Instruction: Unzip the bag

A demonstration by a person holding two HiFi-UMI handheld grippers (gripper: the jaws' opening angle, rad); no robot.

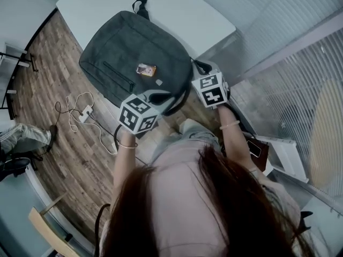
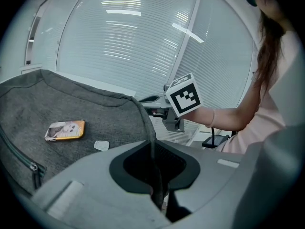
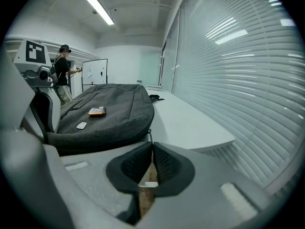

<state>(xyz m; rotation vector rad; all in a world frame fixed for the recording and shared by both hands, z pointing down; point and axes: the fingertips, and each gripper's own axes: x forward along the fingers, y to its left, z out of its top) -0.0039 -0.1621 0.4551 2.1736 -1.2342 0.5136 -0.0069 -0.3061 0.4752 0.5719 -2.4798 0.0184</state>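
Observation:
A dark grey backpack [image 1: 134,52] lies flat on the white table [image 1: 177,15], an orange tag [image 1: 146,69] on its front. My left gripper [image 1: 156,97] is at the bag's near edge. In the left gripper view the jaws [image 2: 155,149] are shut on a dark strap [image 2: 153,168] that runs down from the bag's rim [image 2: 138,104]. My right gripper [image 1: 202,71] sits at the bag's right corner. In the right gripper view its jaws [image 3: 151,146] are pinched on the thin zip pull [image 3: 149,133] hanging from the bag [image 3: 109,109].
The table edge runs just past the bag on my side. Window blinds [image 1: 300,90] stand to the right. White cables and a power strip [image 1: 83,113] lie on the wood floor at left. A person [image 3: 62,75] stands far back in the room.

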